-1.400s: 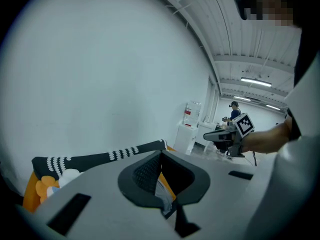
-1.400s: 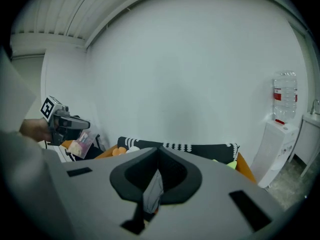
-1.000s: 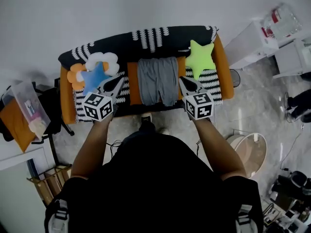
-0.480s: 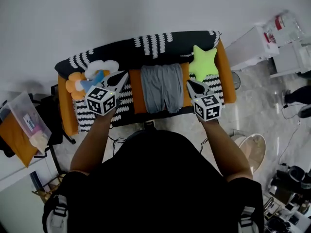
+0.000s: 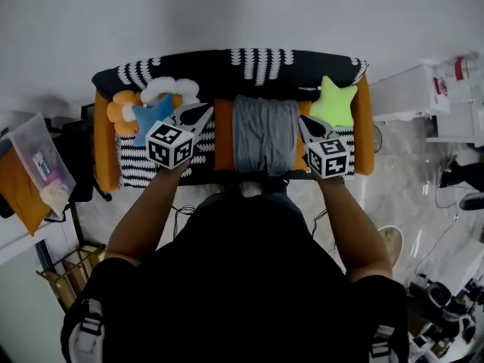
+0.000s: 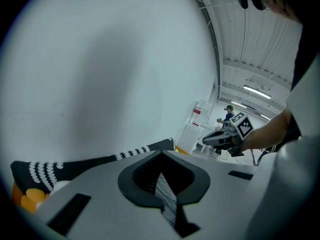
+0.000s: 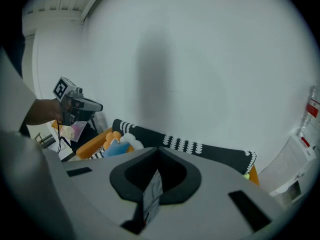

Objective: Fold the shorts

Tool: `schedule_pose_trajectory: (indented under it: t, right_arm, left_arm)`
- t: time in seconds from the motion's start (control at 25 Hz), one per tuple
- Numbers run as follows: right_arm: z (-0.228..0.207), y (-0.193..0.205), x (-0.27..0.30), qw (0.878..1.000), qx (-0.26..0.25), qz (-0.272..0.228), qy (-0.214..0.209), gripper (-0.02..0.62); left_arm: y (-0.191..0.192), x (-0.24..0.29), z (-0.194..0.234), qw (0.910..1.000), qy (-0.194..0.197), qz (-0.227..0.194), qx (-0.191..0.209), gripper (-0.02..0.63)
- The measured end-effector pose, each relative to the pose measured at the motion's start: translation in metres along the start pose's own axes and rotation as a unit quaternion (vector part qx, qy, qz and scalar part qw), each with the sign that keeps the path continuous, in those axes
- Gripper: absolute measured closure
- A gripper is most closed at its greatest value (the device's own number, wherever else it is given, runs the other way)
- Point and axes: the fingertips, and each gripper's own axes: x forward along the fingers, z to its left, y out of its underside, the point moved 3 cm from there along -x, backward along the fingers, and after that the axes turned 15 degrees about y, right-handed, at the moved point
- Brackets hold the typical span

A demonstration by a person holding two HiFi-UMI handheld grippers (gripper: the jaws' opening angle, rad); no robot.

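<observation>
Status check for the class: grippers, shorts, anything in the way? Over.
Left gripper and right gripper shut, empty, flanking shorts. Shorts spread on sofa. Green star cushion beside right gripper; shorts uncovered.

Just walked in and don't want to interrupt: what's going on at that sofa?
A person stands facing the sofa with a gripper in each hand. Grey shorts lie on the middle of the seat, between a blue star cushion and a green star cushion. The left gripper and right gripper are both shut and empty, one at each side of the shorts, neither holding them.
</observation>
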Motion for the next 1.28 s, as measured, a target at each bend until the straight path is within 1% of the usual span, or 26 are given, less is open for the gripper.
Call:
schedule_pose_trajectory:
  t: [0.2, 0.36, 0.52, 0.6, 0.8, 0.96, 1.12, 1.28]
  right_arm:
    - [0.004, -0.003, 0.046, 0.998, -0.031, 0.015, -0.045, 0.588]
    - [-0.005, 0.001, 0.085, 0.994, -0.061, 0.029, -0.091, 0.588]
    - [-0.010, 0.003, 0.121, 0.985, -0.097, 0.040, -0.140, 0.588]
    - [-0.016, 0.004, 0.136, 0.978, -0.118, 0.044, -0.164, 0.588]
    - [-0.022, 0.001, 0.170, 0.960, -0.170, 0.051, -0.219, 0.588]
    - [-0.020, 0.003, 0.183, 0.944, -0.215, 0.047, -0.244, 0.588]
    - [-0.009, 0.012, 0.195, 0.924, -0.269, 0.049, -0.268, 0.589]
    - [0.009, 0.019, 0.207, 0.903, -0.312, 0.048, -0.291, 0.589]
  left_arm:
    - [0.016, 0.003, 0.014, 0.9993, -0.029, 0.003, -0.026, 0.589]
    - [0.029, 0.009, 0.017, 0.9960, -0.071, -0.002, -0.054, 0.589]
    - [0.044, 0.014, 0.015, 0.9894, -0.119, -0.007, -0.082, 0.589]
    - [0.050, 0.020, 0.011, 0.9841, -0.147, -0.014, -0.098, 0.589]
    - [0.055, 0.032, 0.001, 0.9670, -0.211, -0.047, -0.135, 0.589]
    - [0.066, 0.034, -0.013, 0.9557, -0.244, -0.064, -0.152, 0.589]
    - [0.089, 0.030, -0.025, 0.9430, -0.271, -0.079, -0.176, 0.588]
    - [0.114, 0.020, -0.035, 0.9281, -0.306, -0.089, -0.193, 0.588]
